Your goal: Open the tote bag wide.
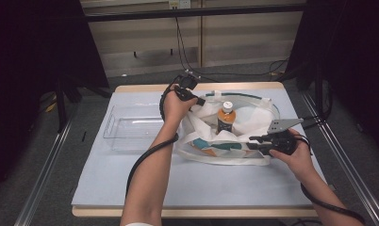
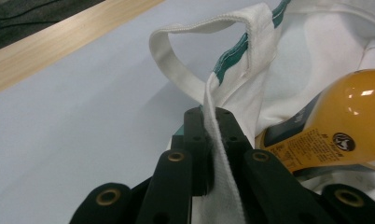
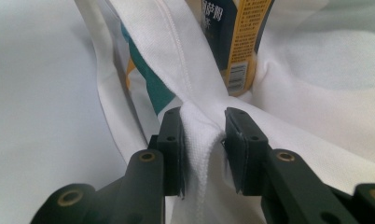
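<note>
Bottle [image 1: 226, 117] base hidden inside tote bag [image 1: 253, 123]; probably upright.

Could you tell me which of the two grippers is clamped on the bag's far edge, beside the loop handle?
The left gripper: it pinches the white cloth bag by its loop handle; the right gripper grips the near edge.

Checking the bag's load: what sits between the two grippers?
In the high view, an orange bottle stands inside the white cloth bag, between the left gripper and right gripper.
</note>
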`<state>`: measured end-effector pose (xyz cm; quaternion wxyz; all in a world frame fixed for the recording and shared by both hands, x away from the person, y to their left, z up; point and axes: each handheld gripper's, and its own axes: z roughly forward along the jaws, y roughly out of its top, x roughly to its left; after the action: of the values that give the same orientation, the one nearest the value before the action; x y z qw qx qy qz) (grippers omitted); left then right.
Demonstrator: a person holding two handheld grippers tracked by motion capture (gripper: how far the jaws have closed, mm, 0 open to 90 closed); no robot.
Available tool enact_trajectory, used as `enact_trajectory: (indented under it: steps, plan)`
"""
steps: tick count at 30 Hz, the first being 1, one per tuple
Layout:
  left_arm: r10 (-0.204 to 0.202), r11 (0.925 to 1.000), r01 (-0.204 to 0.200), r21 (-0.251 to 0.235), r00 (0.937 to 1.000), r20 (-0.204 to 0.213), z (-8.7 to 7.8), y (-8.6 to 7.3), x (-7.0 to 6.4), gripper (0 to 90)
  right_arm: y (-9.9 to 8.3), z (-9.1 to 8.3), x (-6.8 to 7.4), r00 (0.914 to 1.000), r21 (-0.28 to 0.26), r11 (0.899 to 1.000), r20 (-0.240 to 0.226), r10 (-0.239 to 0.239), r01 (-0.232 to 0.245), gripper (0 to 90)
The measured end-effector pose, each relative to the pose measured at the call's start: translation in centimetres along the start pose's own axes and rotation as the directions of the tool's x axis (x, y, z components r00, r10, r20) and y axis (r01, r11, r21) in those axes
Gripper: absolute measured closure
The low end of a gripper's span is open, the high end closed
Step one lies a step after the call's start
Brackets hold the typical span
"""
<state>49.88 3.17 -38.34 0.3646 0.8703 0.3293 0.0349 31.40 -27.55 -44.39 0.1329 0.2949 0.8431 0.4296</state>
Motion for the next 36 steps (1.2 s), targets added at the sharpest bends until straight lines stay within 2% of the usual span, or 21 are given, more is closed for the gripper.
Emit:
enact_trajectory:
  steps: [1,4,7,10,11,14,15,19,20,22,24,25,26,28,30,31,32,36]
  plan:
    - [-0.026,0.9997,0.026,-0.005,0.9997,-0.005,0.1,-0.1,0.0,85.9,-0.1,0.0,0.0,1.0000,0.000,1.000,-0.003,-0.005,0.005,69.0]
    - [-0.015,0.9998,0.015,0.016,0.9998,-0.014,0.2,-0.4,0.6,86.2,-0.4,0.0,0.0,1.0000,0.000,1.000,-0.010,-0.001,0.001,69.6]
    - [-0.018,0.9997,0.018,0.013,0.9997,-0.017,0.3,-0.5,0.9,86.2,-0.8,0.1,0.1,0.9998,-0.005,1.000,-0.015,0.009,-0.009,69.8]
    - [-0.041,0.9991,0.041,0.008,0.9990,-0.018,0.5,-0.6,1.2,86.3,-1.0,0.1,0.0,0.9996,-0.009,1.000,-0.022,0.015,-0.015,70.0]
    - [-0.033,0.9993,0.033,0.015,0.9992,-0.022,0.5,-0.6,1.4,86.3,-1.1,0.0,0.0,0.9996,-0.008,1.000,-0.022,0.019,-0.019,70.0]
    - [-0.049,0.9988,0.050,0.002,0.9983,-0.031,0.7,-0.7,1.1,86.3,-1.2,0.0,0.0,0.9997,-0.012,1.000,-0.021,0.015,-0.015,70.0]
    - [-0.037,0.9993,0.037,0.010,0.9989,-0.031,0.7,-0.7,1.2,86.3,-1.3,0.1,0.0,0.9995,-0.013,1.000,-0.025,0.021,-0.021,70.2]
    - [-0.036,0.9993,0.036,0.000,0.9992,-0.019,0.5,-0.7,1.2,86.1,-1.3,0.1,0.0,0.9993,-0.012,0.999,-0.022,0.031,-0.031,69.9]
    - [-0.073,0.9969,0.072,-0.033,0.9972,-0.019,0.6,-0.7,0.9,85.7,-1.2,0.1,0.0,0.9994,-0.014,0.999,-0.021,0.028,-0.029,69.7]
    - [-0.032,0.9995,0.032,-0.008,0.9995,-0.005,0.2,-0.6,1.1,82.1,-1.1,0.1,0.0,0.9996,-0.014,1.000,-0.013,0.025,-0.025,69.3]
    - [-0.037,0.9992,0.037,-0.017,0.9993,0.001,0.0,-0.6,0.9,76.7,-1.0,0.1,0.0,0.9995,-0.014,0.999,-0.010,0.029,-0.029,67.8]
    - [-0.069,0.9963,0.069,-0.051,0.9976,0.005,0.0,-0.5,0.6,74.4,-1.0,0.1,0.0,0.9993,-0.015,0.999,-0.015,0.034,-0.034,67.3]
    - [-0.026,0.9993,0.026,-0.026,0.9996,0.012,-0.4,-0.5,0.8,72.9,-0.9,0.1,0.0,0.9994,-0.015,0.999,-0.010,0.033,-0.033,66.9]
    - [-0.040,0.9974,0.040,-0.059,0.9992,0.006,-0.7,-0.3,0.6,68.1,-0.8,0.1,0.0,0.9993,-0.018,0.999,-0.008,0.035,-0.035,66.0]
    - [-0.028,0.9974,0.028,-0.067,0.9996,0.000,-1.1,-0.1,0.4,62.8,-0.8,0.1,0.1,0.9993,-0.019,0.999,-0.005,0.037,-0.037,65.3]
    - [-0.002,0.9984,0.003,-0.057,1.0000,0.009,-1.4,0.0,0.5,62.9,-0.7,0.1,0.1,0.9994,-0.016,0.999,-0.002,0.036,-0.036,65.1]
    - [-0.012,0.9976,0.013,-0.069,0.9998,0.014,-1.6,0.1,0.3,63.0,-0.7,0.1,0.2,0.9993,-0.013,0.999,-0.003,0.037,-0.037,64.8]
    - [-0.003,0.9961,0.005,-0.088,0.9997,0.025,-2.2,0.5,-0.1,63.0,-0.5,0.2,0.2,0.9995,-0.014,0.999,0.000,0.031,-0.031,63.2]
